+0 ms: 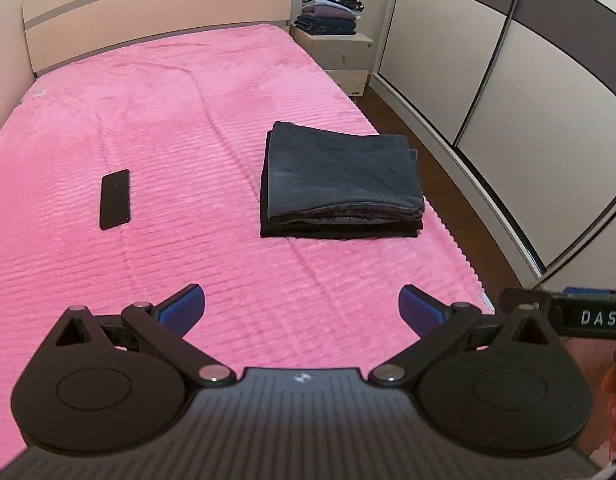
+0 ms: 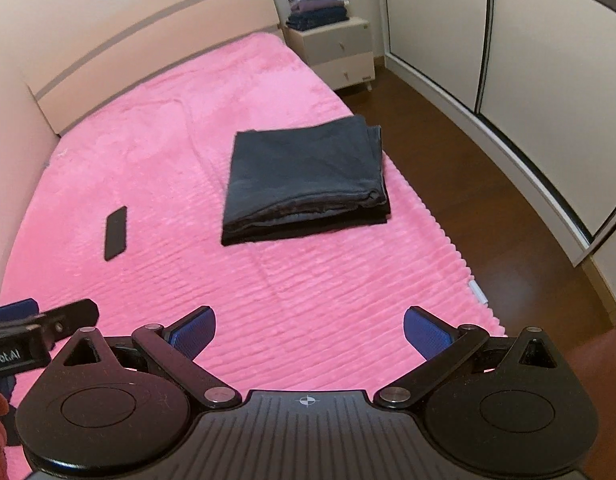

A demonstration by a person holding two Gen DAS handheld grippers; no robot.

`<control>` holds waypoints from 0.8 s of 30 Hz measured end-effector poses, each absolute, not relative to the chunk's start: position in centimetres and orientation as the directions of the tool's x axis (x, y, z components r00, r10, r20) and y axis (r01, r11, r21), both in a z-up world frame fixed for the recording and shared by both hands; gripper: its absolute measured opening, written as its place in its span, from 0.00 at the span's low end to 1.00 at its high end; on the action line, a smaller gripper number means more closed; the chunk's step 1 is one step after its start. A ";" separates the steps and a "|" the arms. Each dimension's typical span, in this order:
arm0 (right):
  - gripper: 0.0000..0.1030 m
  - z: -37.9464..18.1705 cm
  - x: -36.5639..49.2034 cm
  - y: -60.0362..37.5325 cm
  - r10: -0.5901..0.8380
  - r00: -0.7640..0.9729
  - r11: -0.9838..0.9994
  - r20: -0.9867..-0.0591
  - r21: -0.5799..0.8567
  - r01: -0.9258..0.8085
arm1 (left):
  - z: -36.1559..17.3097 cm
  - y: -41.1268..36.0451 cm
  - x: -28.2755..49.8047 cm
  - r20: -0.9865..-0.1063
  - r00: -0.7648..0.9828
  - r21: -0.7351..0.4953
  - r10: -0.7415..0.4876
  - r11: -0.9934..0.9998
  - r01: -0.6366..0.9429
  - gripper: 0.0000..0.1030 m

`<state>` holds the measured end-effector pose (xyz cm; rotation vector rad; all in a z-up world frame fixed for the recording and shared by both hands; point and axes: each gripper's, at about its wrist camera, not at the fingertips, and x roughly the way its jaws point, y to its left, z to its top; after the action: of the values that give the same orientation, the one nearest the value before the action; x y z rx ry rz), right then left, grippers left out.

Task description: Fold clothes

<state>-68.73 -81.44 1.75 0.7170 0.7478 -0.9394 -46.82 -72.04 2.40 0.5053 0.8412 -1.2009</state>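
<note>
A dark grey folded garment (image 1: 339, 176) (image 2: 304, 176) lies on top of a black folded one (image 1: 339, 231) near the right edge of the pink bed (image 1: 168, 128) (image 2: 327, 280). My left gripper (image 1: 302, 306) hovers open over the bedspread, well short of the pile, with nothing between its blue pads (image 1: 188, 306). My right gripper (image 2: 309, 330) is open too, empty, over the bed's near part. In the right wrist view the left gripper's tip (image 2: 40, 326) shows at the left edge. In the left wrist view part of the right gripper (image 1: 567, 312) shows at the right edge.
A black phone (image 1: 115, 199) (image 2: 116, 233) lies on the bed left of the pile. A nightstand (image 1: 339, 54) (image 2: 339, 50) at the bed's far right corner carries a stack of folded clothes (image 1: 331, 10) (image 2: 317, 4). Wardrobe doors (image 1: 487, 60) line the right side across a strip of wooden floor (image 2: 487, 200).
</note>
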 end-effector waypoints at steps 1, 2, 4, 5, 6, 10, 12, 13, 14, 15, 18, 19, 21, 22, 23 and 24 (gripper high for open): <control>1.00 2.0 -68.6 -80.9 -0.440 0.389 0.410 -0.809 0.205 0.889 | 2.7 -71.5 -46.8 -0.785 0.126 -0.085 -0.606 0.307 0.948 0.99; 1.00 2.3 -68.5 -80.5 -0.445 0.389 0.411 -0.807 0.202 0.889 | 3.0 -70.9 -46.8 -0.781 0.128 -0.084 -0.611 0.306 0.948 0.99; 1.00 2.7 -68.3 -79.7 -0.451 0.388 0.413 -0.804 0.198 0.889 | 3.6 -70.0 -46.7 -0.773 0.131 -0.084 -0.621 0.304 0.949 0.99; 1.00 2.9 -68.2 -79.4 -0.456 0.387 0.413 -0.802 0.194 0.890 | 3.9 -69.5 -46.6 -0.768 0.132 -0.084 -0.626 0.303 0.949 0.99; 1.00 3.2 -68.1 -79.0 -0.462 0.385 0.414 -0.799 0.190 0.890 | 4.1 -69.2 -46.6 -0.764 0.134 -0.082 -0.631 0.301 0.950 0.99; 1.00 3.9 -67.8 -78.0 -0.484 0.374 0.416 -0.791 0.168 0.894 | 4.6 -68.1 -46.4 -0.755 0.131 -0.089 -0.642 0.298 0.951 0.99; 1.00 4.2 -67.8 -77.5 -0.493 0.369 0.414 -0.788 0.161 0.896 | 4.8 -67.6 -46.2 -0.749 0.124 -0.103 -0.651 0.299 0.949 0.99; 1.00 4.3 -67.9 -77.2 -0.496 0.366 0.412 -0.787 0.157 0.898 | 4.9 -67.4 -46.2 -0.746 0.121 -0.110 -0.655 0.300 0.948 0.99; 1.00 4.4 -67.9 -76.9 -0.500 0.363 0.410 -0.787 0.154 0.899 | 5.0 -67.3 -46.2 -0.743 0.120 -0.112 -0.658 0.299 0.948 0.99; 1.00 4.5 -68.0 -76.6 -0.503 0.360 0.408 -0.786 0.151 0.900 | 5.0 -67.1 -46.3 -0.740 0.121 -0.112 -0.661 0.298 0.948 0.99; 1.00 4.9 -68.2 -75.5 -0.509 0.349 0.401 -0.787 0.143 0.905 | 5.0 -66.3 -46.4 -0.738 0.115 -0.116 -0.665 0.294 0.949 0.99; 1.00 4.9 -68.4 -75.2 -0.509 0.347 0.398 -0.788 0.141 0.906 | 5.0 -66.2 -46.6 -0.738 0.111 -0.121 -0.666 0.291 0.949 0.99; 1.00 5.0 -68.7 -74.8 -0.508 0.341 0.394 -0.791 0.139 0.909 | 5.1 -65.9 -46.9 -0.738 0.104 -0.125 -0.666 0.287 0.950 0.99; 1.00 5.1 -68.8 -74.6 -0.506 0.338 0.393 -0.793 0.137 0.909 | 5.1 -65.7 -47.1 -0.739 0.102 -0.124 -0.665 0.284 0.951 0.99; 1.00 5.1 -69.0 -74.5 -0.505 0.335 0.393 -0.795 0.134 0.910 | 5.1 -65.6 -47.3 -0.741 0.101 -0.124 -0.664 0.282 0.951 0.99; 1.00 5.1 -69.1 -74.4 -0.505 0.333 0.393 -0.797 0.132 0.910 | 5.2 -65.5 -47.6 -0.742 0.099 -0.123 -0.663 0.280 0.952 0.99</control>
<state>-69.08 -74.42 5.12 0.6441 0.7457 -1.0116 -47.55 -65.50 5.20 0.4430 0.7996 -1.2533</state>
